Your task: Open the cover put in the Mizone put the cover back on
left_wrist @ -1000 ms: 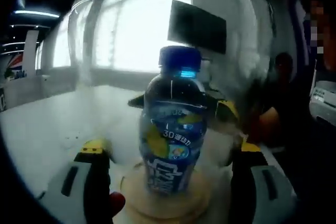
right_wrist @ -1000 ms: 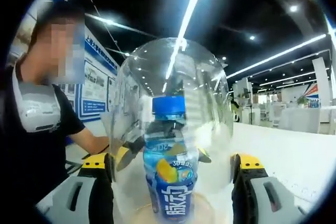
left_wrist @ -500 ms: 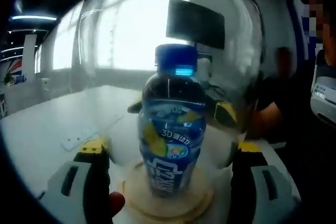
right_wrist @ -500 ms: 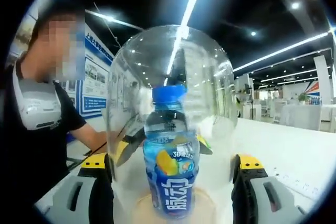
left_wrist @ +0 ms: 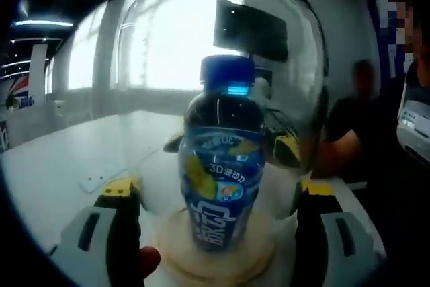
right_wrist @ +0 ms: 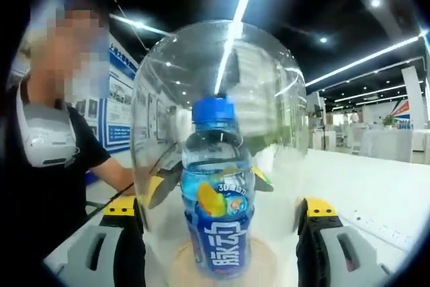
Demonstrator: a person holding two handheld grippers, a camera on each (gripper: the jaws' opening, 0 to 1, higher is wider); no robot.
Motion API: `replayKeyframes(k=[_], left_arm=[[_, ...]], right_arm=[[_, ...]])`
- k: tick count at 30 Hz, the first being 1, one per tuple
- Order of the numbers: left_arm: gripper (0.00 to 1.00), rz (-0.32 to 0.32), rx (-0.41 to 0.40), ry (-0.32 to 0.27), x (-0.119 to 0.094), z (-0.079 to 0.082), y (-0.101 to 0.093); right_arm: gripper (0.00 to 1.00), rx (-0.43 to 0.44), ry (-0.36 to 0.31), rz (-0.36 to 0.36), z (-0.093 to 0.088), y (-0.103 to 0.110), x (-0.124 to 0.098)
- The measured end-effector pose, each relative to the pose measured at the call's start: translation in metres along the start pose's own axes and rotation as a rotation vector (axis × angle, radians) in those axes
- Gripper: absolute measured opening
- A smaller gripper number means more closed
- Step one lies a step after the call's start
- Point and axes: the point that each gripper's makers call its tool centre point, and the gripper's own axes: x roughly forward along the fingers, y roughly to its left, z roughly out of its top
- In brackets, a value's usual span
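White worktop point(left_wrist: 60, 166) is spreading out under everything, running off toward bright windows in the left gripper view and toward a lit hall in the right gripper view. A person in a dark shirt point(right_wrist: 47, 186) is standing at the worktop's edge, one arm reaching in behind the dome.

Clear dome cover point(left_wrist: 222, 58) is standing over the bottle in both views point(right_wrist: 215, 99); its lower rim is sitting down around the wooden base, though I cannot tell if it is fully seated. My left tongs point(left_wrist: 216, 199) are flanking the cover, jaws set wide on either side of it; cannot tell if the pads are touching the glass. My right tongs point(right_wrist: 218, 216) are doing the same from the opposite side, jaws wide apart beside the dome wall, contact unclear. Each pair's yellow-tipped jaws are showing through the glass from the other side.

Mizone bottle point(left_wrist: 222, 166) is standing upright inside the cover, centred on the base, blue cap on top, blue label with yellow fruit print point(right_wrist: 218, 199). Round wooden base point(left_wrist: 218, 260) is lying flat on the worktop under the bottle. A small white power strip point(left_wrist: 101, 178) is lying on the worktop, left of the dome in the left gripper view, well apart from it.
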Motion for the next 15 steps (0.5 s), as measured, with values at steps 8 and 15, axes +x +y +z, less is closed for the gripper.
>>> replayKeyframes(k=[8,15], left_arm=[[0.83,-0.002,-0.020,0.016,-0.0039,-0.0063,0.0037],[0.83,0.005,0.019,0.037,-0.0031,-0.0090,0.0030]], right_arm=[[0.88,0.006,-0.011,-0.003,-0.0026,-0.0007,0.0029],[0.88,-0.030,-0.007,-0.003,-0.0067,0.0008,0.0019]])
